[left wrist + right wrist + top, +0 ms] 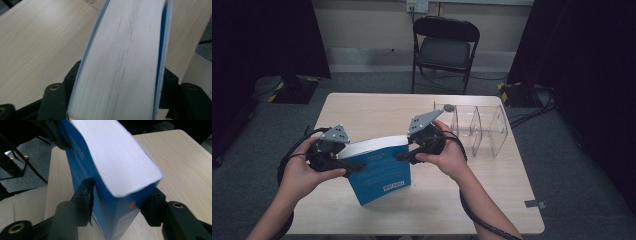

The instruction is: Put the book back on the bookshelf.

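Above the near half of the tabletop (362, 107), 1 blue book (379, 172) stands on edge, held between 2 tools. At the book's left end sits the left tool (343, 161); in the left gripper view its 2 black jaws lie against both covers of the book (122, 65), gripping it across the thickness, white page block facing the camera. At the book's right end sits the right tool (404, 152); in the right gripper view its 2 jaws bracket the corner of the book (112, 167), the left one touching the blue cover, and whether the right one touches cannot be told. 2 hands carry the tools, the left hand (304, 172) and the right hand (447, 157). The book's lower corner points toward the near edge of the tabletop; whether it rests on the surface cannot be told.

On the far right of the tabletop stands 1 clear divider rack (482, 127) with 3 compartments, near the right hand but apart from it, its right end close to the tabletop's right edge. Bare wood lies open along the far left and the near right. Beyond the far edge stands 1 black folding chair (444, 50).
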A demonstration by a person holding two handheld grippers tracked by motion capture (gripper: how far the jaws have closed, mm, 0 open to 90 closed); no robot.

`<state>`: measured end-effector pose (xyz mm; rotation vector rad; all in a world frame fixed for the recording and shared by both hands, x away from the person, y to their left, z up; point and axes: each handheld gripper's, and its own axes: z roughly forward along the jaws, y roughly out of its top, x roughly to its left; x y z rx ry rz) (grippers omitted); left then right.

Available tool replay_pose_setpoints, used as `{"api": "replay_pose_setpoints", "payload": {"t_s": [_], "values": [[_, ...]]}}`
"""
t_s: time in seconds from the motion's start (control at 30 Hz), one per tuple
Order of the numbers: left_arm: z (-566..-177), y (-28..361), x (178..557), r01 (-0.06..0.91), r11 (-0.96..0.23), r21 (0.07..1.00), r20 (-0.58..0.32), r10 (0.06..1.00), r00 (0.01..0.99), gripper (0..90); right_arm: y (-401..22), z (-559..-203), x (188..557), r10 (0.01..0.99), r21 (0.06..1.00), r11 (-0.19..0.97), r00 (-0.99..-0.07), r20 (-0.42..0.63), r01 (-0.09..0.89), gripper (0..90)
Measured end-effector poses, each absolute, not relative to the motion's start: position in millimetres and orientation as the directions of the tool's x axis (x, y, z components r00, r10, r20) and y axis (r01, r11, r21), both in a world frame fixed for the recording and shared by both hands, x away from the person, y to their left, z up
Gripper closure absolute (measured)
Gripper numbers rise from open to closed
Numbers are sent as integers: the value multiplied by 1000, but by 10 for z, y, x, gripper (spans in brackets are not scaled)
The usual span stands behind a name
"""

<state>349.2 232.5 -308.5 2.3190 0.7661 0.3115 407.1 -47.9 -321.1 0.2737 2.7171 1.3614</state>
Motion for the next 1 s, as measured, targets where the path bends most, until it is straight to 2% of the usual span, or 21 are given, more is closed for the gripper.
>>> {"api": "replay_pose_setpoints", "payload": {"t_s": [0.13,0.3,0.67,0.83,1.0], "values": [[-3110,2371,3532,443,-580,684,8,612,790,294,-514,-3202,4027,185,803,585,-983,2,111,578],[-3113,2404,3538,448,-548,707,3,635,772,301,-548,-3194,3994,186,800,588,-983,10,119,603],[-3181,2537,3529,464,-540,702,4,655,756,303,-606,-3223,3951,172,812,574,-985,5,104,609],[-3255,2569,3518,488,-519,702,-31,661,749,308,-604,-3223,3931,164,812,575,-986,4,99,601],[-3343,2602,3492,493,-528,691,-34,658,752,316,-562,-3197,3933,191,797,591,-982,12,124,581]]}}
